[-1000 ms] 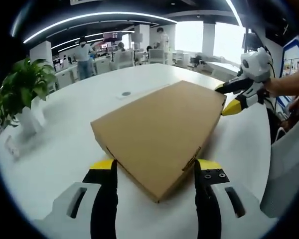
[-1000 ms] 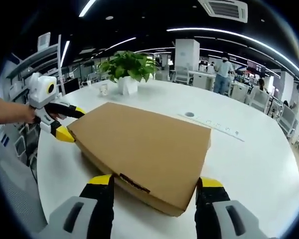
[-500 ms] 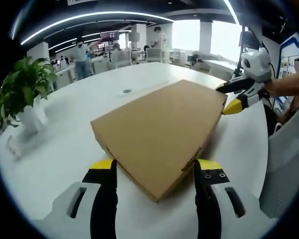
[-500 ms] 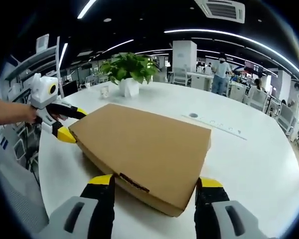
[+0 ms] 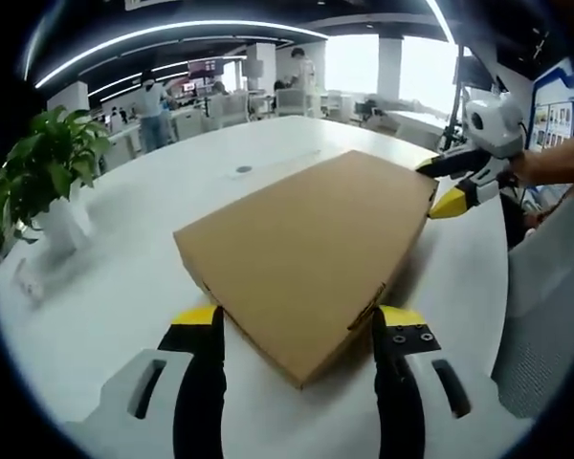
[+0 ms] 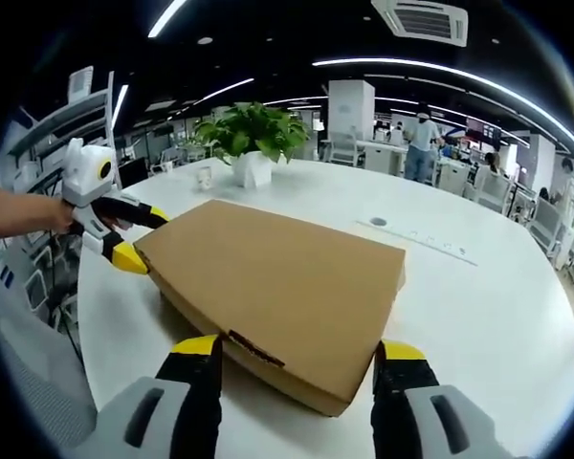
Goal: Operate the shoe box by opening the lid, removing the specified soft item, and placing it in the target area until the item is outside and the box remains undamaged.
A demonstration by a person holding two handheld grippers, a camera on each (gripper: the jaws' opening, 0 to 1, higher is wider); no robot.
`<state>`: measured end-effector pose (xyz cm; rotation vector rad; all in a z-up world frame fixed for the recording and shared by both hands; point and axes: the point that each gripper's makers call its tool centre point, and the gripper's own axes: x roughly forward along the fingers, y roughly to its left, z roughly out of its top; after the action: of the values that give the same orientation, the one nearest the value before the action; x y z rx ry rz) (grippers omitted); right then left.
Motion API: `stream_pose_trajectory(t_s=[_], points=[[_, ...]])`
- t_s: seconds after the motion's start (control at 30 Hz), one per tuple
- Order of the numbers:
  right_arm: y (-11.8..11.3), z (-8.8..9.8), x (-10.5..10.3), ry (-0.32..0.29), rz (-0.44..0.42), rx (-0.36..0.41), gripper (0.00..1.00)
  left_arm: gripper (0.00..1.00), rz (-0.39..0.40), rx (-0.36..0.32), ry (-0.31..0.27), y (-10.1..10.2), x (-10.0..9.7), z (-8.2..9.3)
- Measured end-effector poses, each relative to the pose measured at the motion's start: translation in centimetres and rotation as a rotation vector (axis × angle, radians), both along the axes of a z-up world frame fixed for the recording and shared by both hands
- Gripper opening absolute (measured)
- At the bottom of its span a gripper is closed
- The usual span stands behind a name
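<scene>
A flat brown cardboard shoe box (image 5: 311, 253) lies on the white table (image 5: 124, 287) with its lid down. My left gripper (image 5: 298, 320) is open, one jaw on each side of the box's near corner. At the opposite corner my right gripper (image 5: 432, 189) is held by a hand and straddles that corner. In the right gripper view the same box (image 6: 277, 282) has its near corner between the open jaws of my right gripper (image 6: 298, 346), and my left gripper (image 6: 143, 237) sits at the far left corner. The box's contents are hidden.
A potted plant in a white pot (image 5: 48, 186) (image 6: 252, 143) stands on the table beyond the box, with a small cup (image 6: 204, 177) beside it. A round cable port (image 5: 242, 169) (image 6: 378, 222) is set in the tabletop. Desks and people fill the office behind.
Both views have shifted slightly. The box stays shut and in place, and each gripper keeps its corner.
</scene>
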<state>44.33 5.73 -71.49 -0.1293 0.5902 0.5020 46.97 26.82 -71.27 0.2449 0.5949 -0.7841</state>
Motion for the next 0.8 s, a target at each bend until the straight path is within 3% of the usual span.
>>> stream_pose_trajectory(t_s=[0.8], points=[[3.3, 0.1, -3.1, -0.003, -0.013, 0.031, 0.57, 0.62, -0.032, 0.016, 0.023, 3.2, -2.8, 0.2]])
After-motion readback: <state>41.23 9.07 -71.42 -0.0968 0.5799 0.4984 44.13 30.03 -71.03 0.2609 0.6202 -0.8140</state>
